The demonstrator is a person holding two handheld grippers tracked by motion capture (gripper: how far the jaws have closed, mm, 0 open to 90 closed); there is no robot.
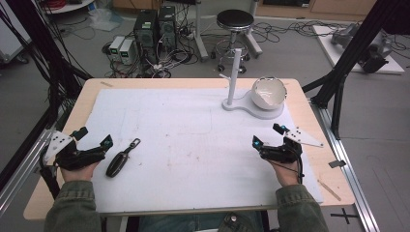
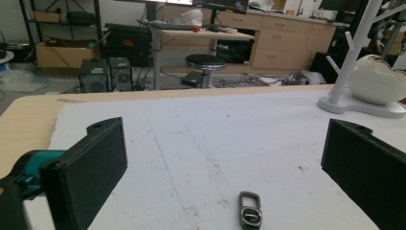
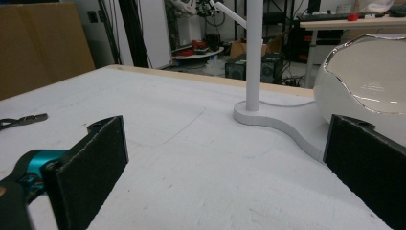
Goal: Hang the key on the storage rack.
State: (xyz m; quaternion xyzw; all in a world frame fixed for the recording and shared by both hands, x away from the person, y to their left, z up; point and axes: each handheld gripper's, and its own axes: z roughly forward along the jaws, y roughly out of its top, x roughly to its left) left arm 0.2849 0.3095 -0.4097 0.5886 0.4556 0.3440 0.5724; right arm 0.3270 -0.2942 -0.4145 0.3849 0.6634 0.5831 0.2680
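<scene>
A black key fob (image 1: 120, 159) with a metal clip lies on the white mat (image 1: 193, 145) at the front left. My left gripper (image 1: 95, 137) rests just left of it, open, with nothing between its jaws. In the left gripper view the fob's clip (image 2: 250, 215) lies ahead of the open left gripper (image 2: 230, 167). At the front right my right gripper (image 1: 267, 135) stands open and holds nothing. A white stand (image 1: 234, 72) with pegs rises at the back right, its base carrying a white egg-shaped bowl (image 1: 269, 93). The right gripper view shows the right gripper (image 3: 225, 172) open, facing the stand (image 3: 253, 57) and the bowl (image 3: 368, 81).
The wooden table (image 1: 48, 183) shows around the mat. A thin wooden stick (image 1: 329, 190) lies near the front right corner. Black frame posts (image 1: 348, 58) flank the table. Beyond the far edge, a stool (image 1: 235, 21) and computer boxes (image 1: 154, 29) stand on the floor.
</scene>
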